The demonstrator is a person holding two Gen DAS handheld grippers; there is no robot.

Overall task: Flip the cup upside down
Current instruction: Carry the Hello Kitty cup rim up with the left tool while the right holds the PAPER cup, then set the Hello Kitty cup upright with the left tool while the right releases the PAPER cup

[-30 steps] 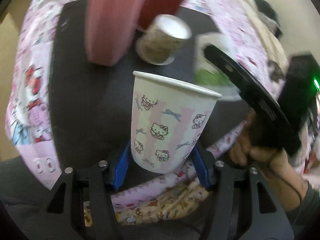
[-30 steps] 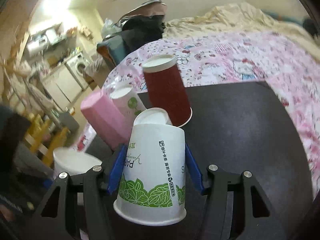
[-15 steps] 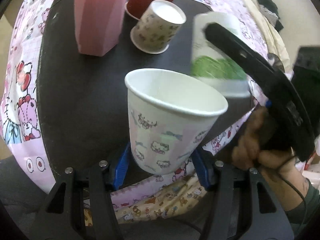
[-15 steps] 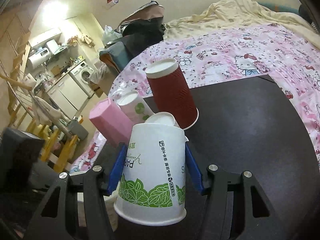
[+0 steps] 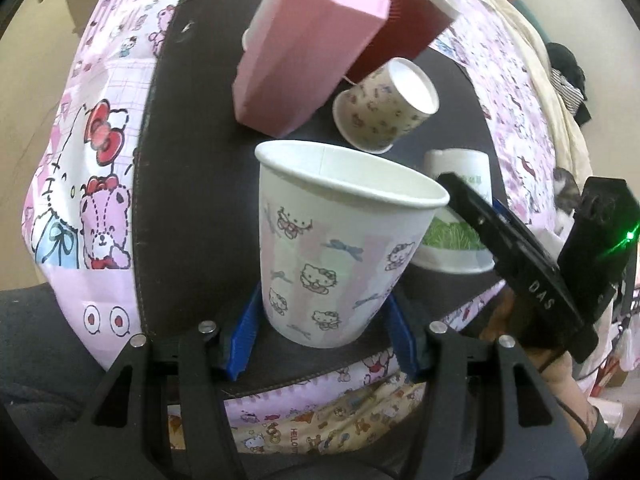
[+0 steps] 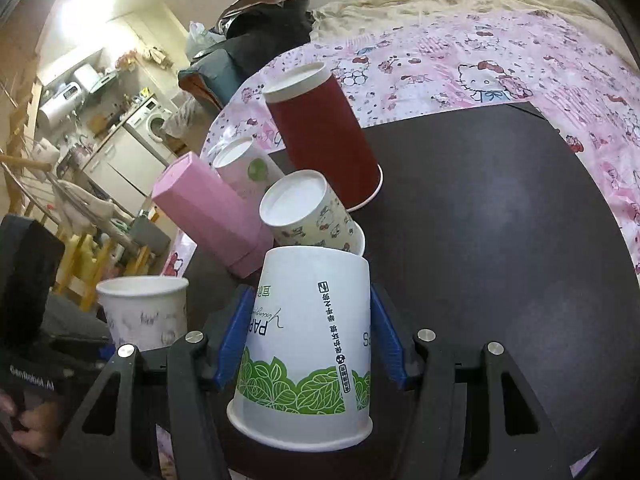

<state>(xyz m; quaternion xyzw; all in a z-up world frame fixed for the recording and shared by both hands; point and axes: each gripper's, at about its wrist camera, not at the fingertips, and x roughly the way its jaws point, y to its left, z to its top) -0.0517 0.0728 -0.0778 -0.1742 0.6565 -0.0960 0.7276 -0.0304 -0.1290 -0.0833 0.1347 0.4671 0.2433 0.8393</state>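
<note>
- Our left gripper (image 5: pixel 320 336) clamps a kitten-print paper cup (image 5: pixel 340 240) low on its wall, leaving the rim free for turning.
- This cup sits mouth up, its long axis near vertical, over the near edge of the dark mat (image 5: pixel 192 200).
- Our right gripper (image 6: pixel 308 344) pinches a green-leaf cup (image 6: pixel 304 344) already inverted, rim down, apparently just above the mat.
- Farther back on the mat stand a pink box (image 5: pixel 304 52), a red cup (image 5: pixel 404 28) and a small patterned cup (image 5: pixel 384 108), all upside down.

Home bedroom, bed (image 6: pixel 500 52), washing machine (image 6: pixel 154 120) beyond
</note>
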